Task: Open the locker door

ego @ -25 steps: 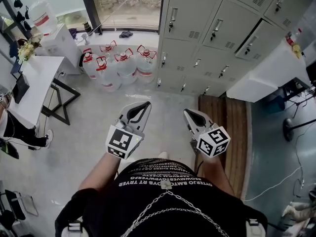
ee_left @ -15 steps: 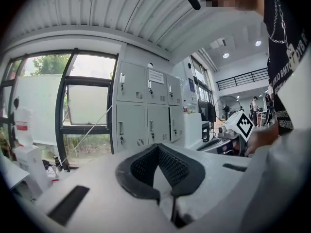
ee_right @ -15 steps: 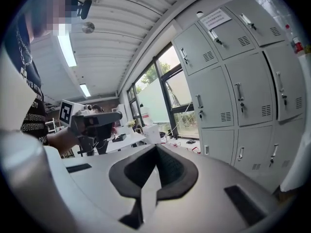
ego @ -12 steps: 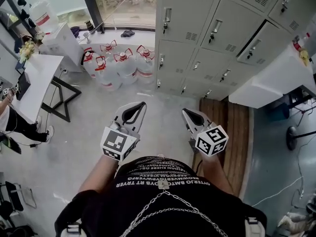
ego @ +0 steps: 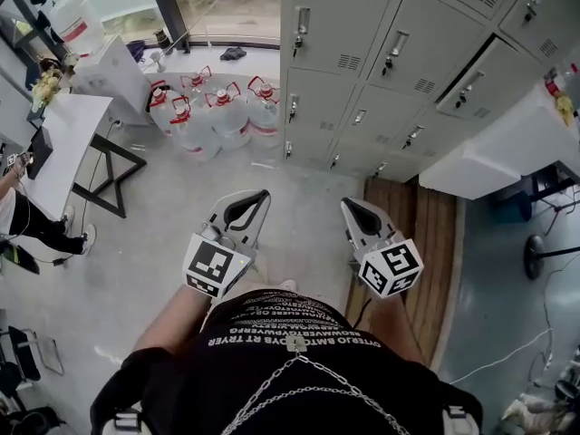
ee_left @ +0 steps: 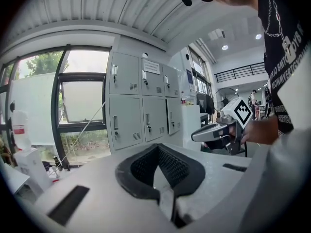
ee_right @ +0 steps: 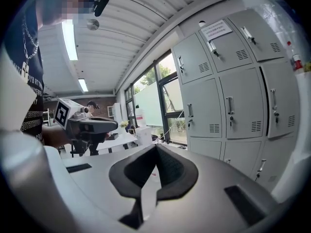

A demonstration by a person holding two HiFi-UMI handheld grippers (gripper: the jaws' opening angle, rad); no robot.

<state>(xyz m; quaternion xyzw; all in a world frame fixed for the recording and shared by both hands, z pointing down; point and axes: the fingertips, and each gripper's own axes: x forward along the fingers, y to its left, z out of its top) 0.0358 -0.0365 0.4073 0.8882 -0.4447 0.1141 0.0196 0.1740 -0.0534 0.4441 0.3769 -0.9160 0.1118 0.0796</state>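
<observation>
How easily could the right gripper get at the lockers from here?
Probably not yet: the right gripper hangs well short of the lockers, with only floor between. Nothing seems to block the way.

The bank of lockers [ego: 362, 25] is pale grey metal, with its doors set in rows and columns. Each door carries an upright silver handle [ego: 301, 21] near one edge, a small keyhole lock just under it and a block of vent slits [ego: 349, 62] low in one corner. In the head view the doors lie flush and closed, save one door at the right [ego: 489, 66], where a dark line runs along its left edge; whether it stands ajar cannot be told. A white paper notice [ee_right: 216, 30] is stuck on an upper door.
</observation>
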